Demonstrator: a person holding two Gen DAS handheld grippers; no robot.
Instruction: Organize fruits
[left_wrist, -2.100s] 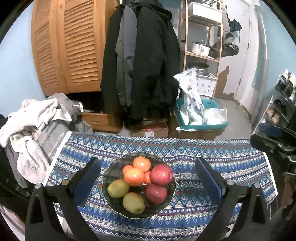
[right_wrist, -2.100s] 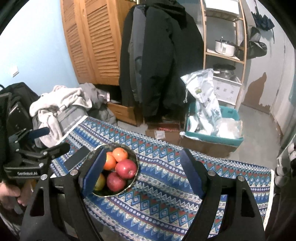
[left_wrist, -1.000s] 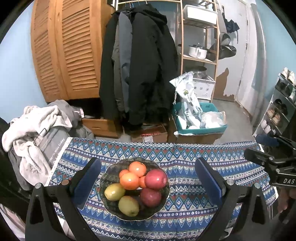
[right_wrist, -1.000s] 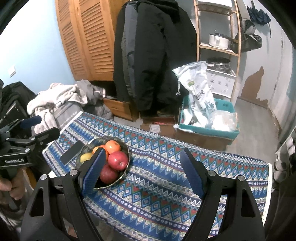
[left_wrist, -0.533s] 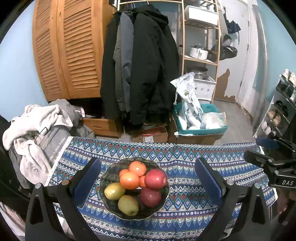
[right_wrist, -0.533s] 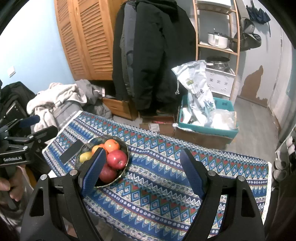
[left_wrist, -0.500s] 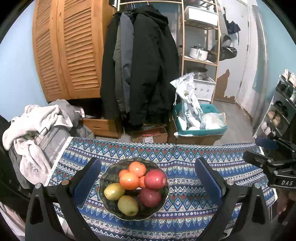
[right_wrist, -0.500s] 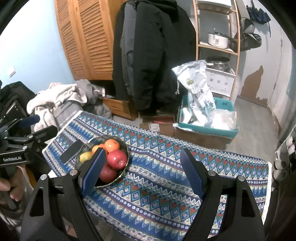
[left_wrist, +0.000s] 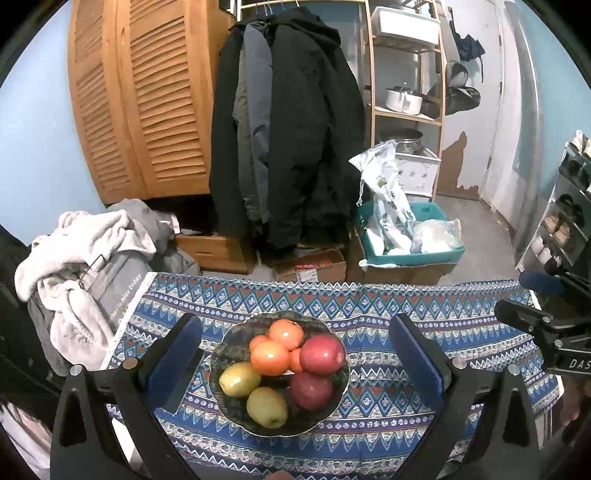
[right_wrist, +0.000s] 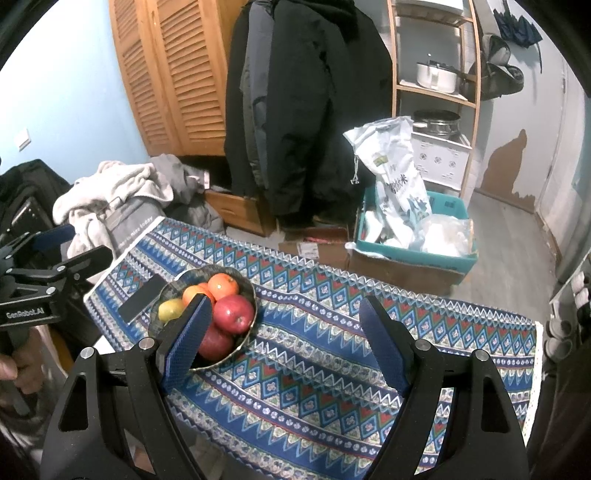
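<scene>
A dark bowl (left_wrist: 229, 402) on the patterned blue cloth (left_wrist: 369, 306) holds two red apples (left_wrist: 321, 354), several oranges (left_wrist: 269, 357) and two yellow-green fruits (left_wrist: 266, 406). My left gripper (left_wrist: 295, 365) is open and empty, its jaws wide on either side of the bowl, held above it. My right gripper (right_wrist: 284, 343) is open and empty over the cloth to the right of the bowl (right_wrist: 248, 295); its left finger (right_wrist: 188, 336) covers part of the fruit. The red apple (right_wrist: 234, 314) and an orange (right_wrist: 222, 285) show there.
A heap of clothes (left_wrist: 85, 258) lies at the table's left end. Past the far edge stand a teal box with bags (left_wrist: 410, 243), a cardboard box (left_wrist: 310, 264), hanging coats (left_wrist: 288, 147) and a shelf (left_wrist: 406, 103). A shoe rack (left_wrist: 565, 221) is on the right.
Both grippers have drawn back and up a little from the table, so the bowl sits lower and smaller in the views. Both stay open. The fruit has not moved.
</scene>
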